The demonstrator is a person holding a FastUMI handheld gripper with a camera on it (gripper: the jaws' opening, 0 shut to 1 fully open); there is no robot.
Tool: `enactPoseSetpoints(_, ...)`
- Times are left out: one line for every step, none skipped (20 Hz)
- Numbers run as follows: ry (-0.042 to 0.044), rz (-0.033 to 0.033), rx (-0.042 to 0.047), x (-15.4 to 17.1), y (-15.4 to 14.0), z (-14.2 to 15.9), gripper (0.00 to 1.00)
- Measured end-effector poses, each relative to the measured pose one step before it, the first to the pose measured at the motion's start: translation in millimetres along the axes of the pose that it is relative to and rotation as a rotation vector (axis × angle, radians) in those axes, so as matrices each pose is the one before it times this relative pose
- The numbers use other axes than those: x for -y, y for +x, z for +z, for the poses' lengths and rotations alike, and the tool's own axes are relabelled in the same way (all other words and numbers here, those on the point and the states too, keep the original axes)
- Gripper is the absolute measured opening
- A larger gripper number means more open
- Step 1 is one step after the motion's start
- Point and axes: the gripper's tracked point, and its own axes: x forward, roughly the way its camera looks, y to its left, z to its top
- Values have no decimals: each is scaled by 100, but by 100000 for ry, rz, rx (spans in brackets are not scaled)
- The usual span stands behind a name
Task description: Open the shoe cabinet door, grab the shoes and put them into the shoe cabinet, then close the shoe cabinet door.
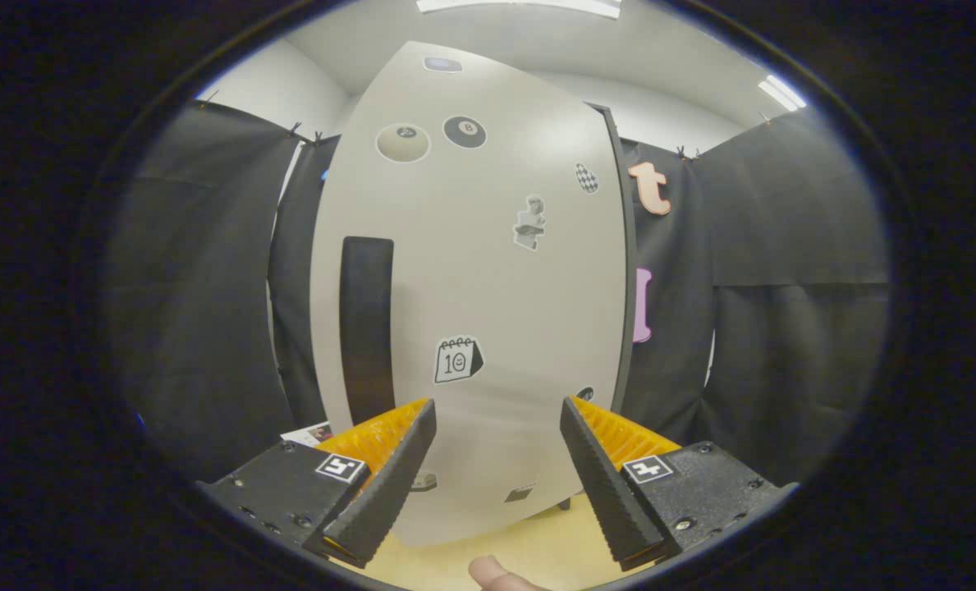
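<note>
While gripper gapes, pale stickered cabinet door, dark vertical handle

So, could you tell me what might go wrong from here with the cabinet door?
The hand-held gripper is open, facing the pale sticker-covered cabinet door, with the dark vertical handle beyond its left finger; closing here would likely miss it. A fingertip sits below the fingers and could be pinched.

Fisheye view along the tool, close and square to the closed cabinet door.
</note>
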Motion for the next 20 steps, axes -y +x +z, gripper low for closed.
enactPoseSetpoints(239,313,-133,-82,-464,-329,99)
enactPoseSetpoints(-219,330,360,-55,-732,-341,99)
enactPoseSetpoints(-729,405,382,-146,-833,-302,99)
enactPoseSetpoints(-536,900,555,-143,-805,-343,99)
enactPoseSetpoints(140,903,769,23,-947,-293,99)
enactPoseSetpoints(647,465,1287,194,-1038,-281,99)
enactPoseSetpoints(685,461,1648,123,-1050,-59,99)
enactPoseSetpoints(499,391,691,208,-1200,-284,99)
enactPoseSetpoints(1098,828,1289,238,-1312,-189,99)
enactPoseSetpoints(674,783,1555,242,-1086,148,99)
enactPoseSetpoints(-927,519,1431,345,-1193,179,99)
enactPoseSetpoints(-1366,60,1076,483,-1108,35,99)
enactPoseSetpoints(-1076,148,462,306,-1236,-180,99)
enactPoseSetpoints(-194,587,105,61,-1156,-476,99)
enactPoseSetpoints(608,778,882,-56,-875,-397,99)
enactPoseSetpoints(276,491,629,-33,-620,-351,99)
enactPoseSetpoints(-206,481,-123,-82,-553,-367,99)
enactPoseSetpoints(-449,114,-695,-95,-324,-422,99)
enactPoseSetpoints(-610,-689,-1267,205,-236,-620,99)
enactPoseSetpoints(-321,-861,-118,36,-92,-453,99)
